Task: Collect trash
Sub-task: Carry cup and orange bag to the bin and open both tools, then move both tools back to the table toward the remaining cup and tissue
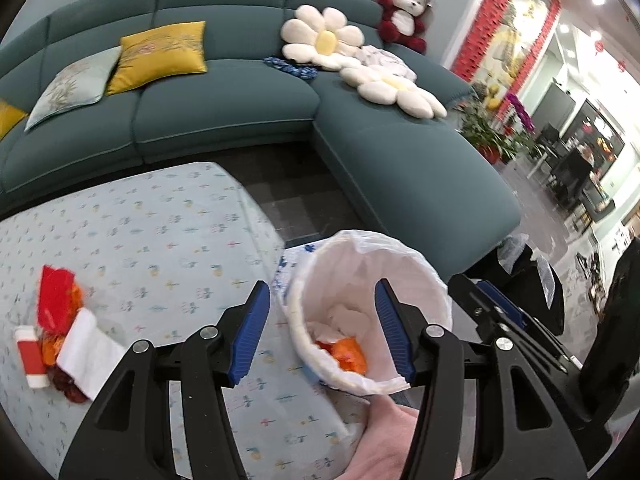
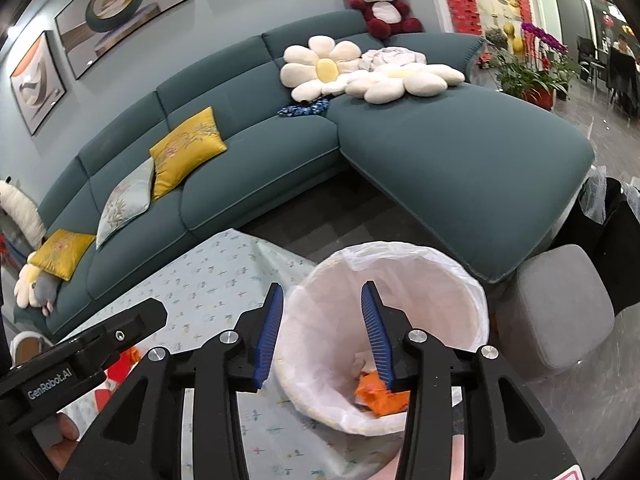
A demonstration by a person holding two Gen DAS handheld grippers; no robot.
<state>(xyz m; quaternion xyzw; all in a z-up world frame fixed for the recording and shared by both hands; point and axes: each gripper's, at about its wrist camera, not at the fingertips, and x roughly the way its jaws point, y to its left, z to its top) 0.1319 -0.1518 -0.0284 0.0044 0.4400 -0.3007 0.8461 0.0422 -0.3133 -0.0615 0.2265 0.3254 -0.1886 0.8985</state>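
Observation:
A round bin with a white liner (image 1: 404,268) (image 2: 432,280) stands beside the table's right edge and holds orange wrapper scraps (image 1: 350,354) (image 2: 378,394) and white paper. My left gripper (image 1: 322,330) is open and empty above the bin's near rim. My right gripper (image 2: 322,334) is open and empty over the bin's left rim. A pile of trash lies on the table at the left: a red wrapper (image 1: 56,304), a white tissue roll (image 1: 90,354) and a red-and-white packet (image 1: 30,358).
The table has a pale patterned cloth (image 1: 160,248) (image 2: 216,280). A teal corner sofa (image 1: 400,168) (image 2: 460,160) with cushions stands behind. A grey stool (image 2: 560,308) sits right of the bin. Dark floor (image 1: 296,196) runs between table and sofa.

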